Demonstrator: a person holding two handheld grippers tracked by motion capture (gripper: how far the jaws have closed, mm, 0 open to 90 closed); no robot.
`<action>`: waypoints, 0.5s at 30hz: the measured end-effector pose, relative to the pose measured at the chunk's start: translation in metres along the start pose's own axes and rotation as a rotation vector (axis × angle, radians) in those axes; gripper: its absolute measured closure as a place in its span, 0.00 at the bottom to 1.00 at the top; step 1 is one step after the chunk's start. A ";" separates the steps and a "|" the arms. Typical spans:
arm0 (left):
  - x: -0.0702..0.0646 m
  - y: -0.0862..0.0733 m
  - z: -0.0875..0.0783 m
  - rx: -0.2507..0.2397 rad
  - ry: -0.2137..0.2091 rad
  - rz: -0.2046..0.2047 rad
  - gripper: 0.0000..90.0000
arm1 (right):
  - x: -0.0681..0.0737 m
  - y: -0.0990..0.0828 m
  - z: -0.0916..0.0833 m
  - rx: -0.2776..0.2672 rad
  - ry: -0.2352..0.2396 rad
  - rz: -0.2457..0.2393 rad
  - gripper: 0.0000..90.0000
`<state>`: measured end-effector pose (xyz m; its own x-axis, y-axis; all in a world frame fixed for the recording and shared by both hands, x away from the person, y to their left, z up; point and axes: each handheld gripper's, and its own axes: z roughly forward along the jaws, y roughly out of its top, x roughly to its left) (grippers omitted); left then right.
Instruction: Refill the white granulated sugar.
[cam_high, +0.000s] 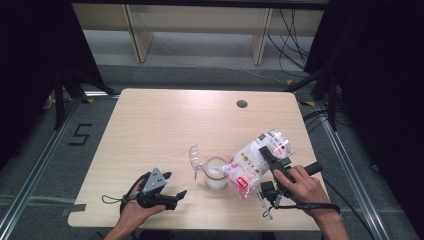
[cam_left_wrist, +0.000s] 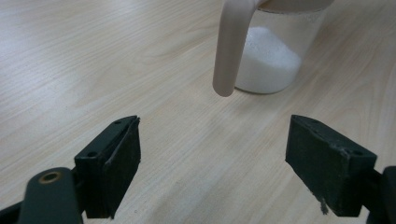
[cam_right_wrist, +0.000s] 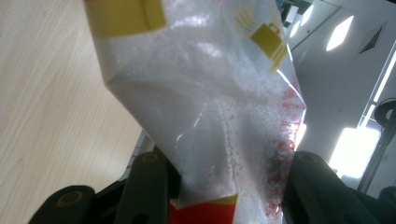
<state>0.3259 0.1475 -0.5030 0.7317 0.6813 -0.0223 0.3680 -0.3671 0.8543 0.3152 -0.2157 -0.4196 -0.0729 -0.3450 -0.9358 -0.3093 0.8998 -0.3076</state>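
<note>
Plastic bag (cam_high: 252, 162) between right gripper (cam_high: 272, 172) jaws, over jug (cam_high: 216, 173)

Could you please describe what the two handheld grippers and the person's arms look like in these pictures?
Both are black pistol-style tools. The left gripper carries a grey three-cornered plate on top and trails a thin black cable loop. Its jaws end in flat, rectangular black pads, scuffed at the edges. The right gripper has a black cable running over the wrist. Both forearms are bare, with no sleeves visible.
</note>
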 end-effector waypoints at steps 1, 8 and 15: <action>0.000 0.000 0.000 0.004 0.000 0.005 0.20 | 0.000 0.000 0.000 0.000 0.002 0.002 0.71; -0.001 0.000 0.001 -0.020 -0.005 0.005 0.20 | 0.000 0.000 0.000 0.001 -0.002 -0.003 0.71; -0.001 0.000 0.001 -0.018 -0.005 0.005 0.20 | -0.001 0.000 -0.001 0.005 0.000 -0.018 0.71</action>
<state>0.3259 0.1458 -0.5034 0.7362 0.6765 -0.0202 0.3536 -0.3591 0.8637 0.3148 -0.2158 -0.4180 -0.0675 -0.3610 -0.9301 -0.3054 0.8950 -0.3252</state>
